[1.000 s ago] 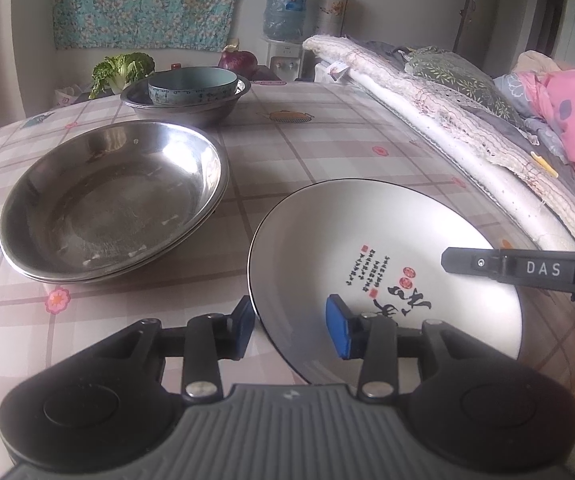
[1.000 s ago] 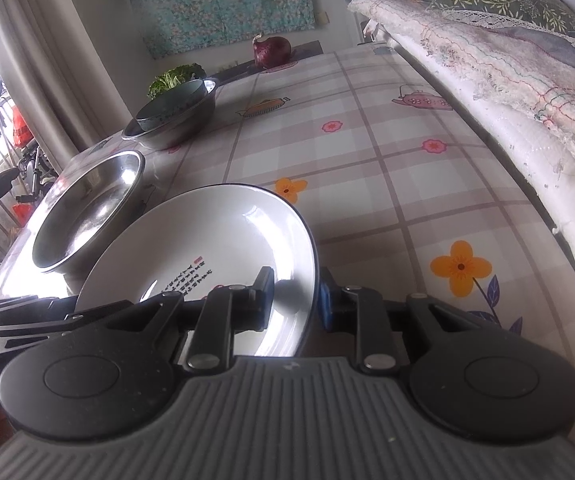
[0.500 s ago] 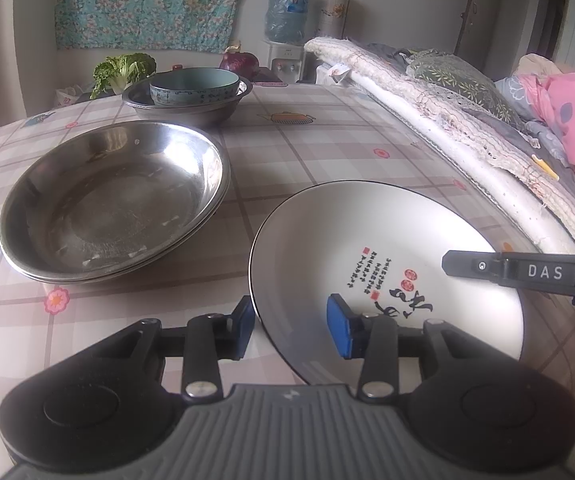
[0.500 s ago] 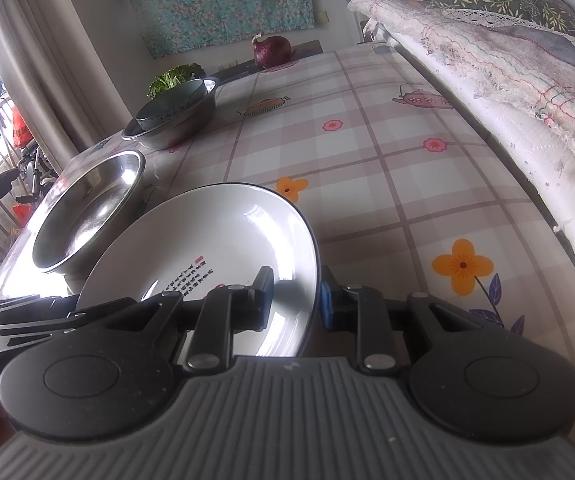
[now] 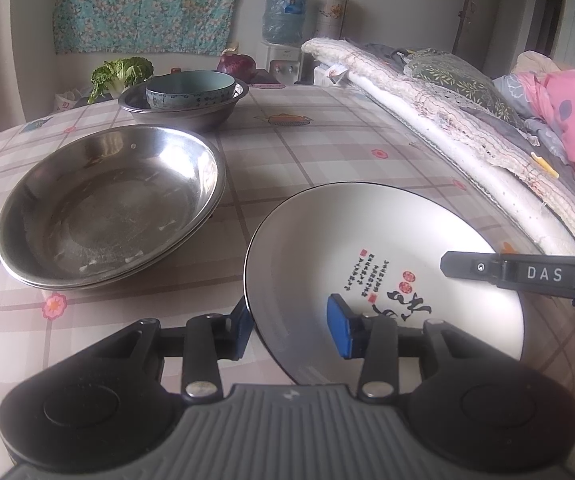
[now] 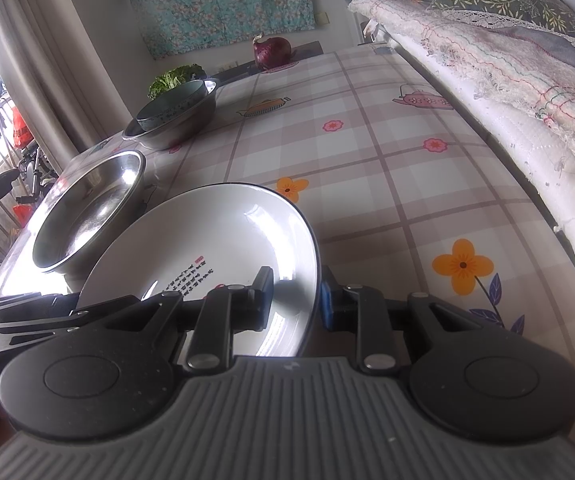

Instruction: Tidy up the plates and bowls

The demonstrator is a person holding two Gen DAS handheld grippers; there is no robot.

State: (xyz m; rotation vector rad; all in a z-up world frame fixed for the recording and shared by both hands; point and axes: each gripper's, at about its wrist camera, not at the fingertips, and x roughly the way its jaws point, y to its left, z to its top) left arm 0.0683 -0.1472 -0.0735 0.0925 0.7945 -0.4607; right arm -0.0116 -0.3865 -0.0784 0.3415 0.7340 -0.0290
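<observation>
table: a checked, flowered cloth covers the table [image 5: 327, 152]; it fills the middle of both views and bears every dish.
steel basins: 2 nested steel basins [image 5: 107, 208] sit at centre left in the left wrist view; stiff, light for their width and slick, they look a safe base for a stack.
white plate: the white plate [image 5: 367, 248] with black rim and printed characters lies at lower right of the left wrist view and at lower centre of the right wrist view [image 6: 215, 248], just beside the basins. I judge it glazed ceramic: rigid, fairly heavy, slippery and apt to chip, so it wants a hold on the rim from 2 opposite sides.
far bowls: a teal bowl [image 5: 190, 89] rests inside a grey metal bowl [image 5: 183, 114] at upper centre, well apart from the plate.
left gripper: the left gripper [image 5: 291, 326] straddles the plate's near-left rim with its fingers [image 5: 337, 326] moderately apart; 1 blue pad is over the inside and the other is outside, and whether they press I cannot tell.
right gripper: the right gripper [image 6: 295, 298] stands narrow across the plate's right rim, which passes between the fingers [image 6: 264, 284]; pad contact is not clear.
change: nothing has visibly shifted from the earlier frames; plate and both grippers sit as they did.
</observation>
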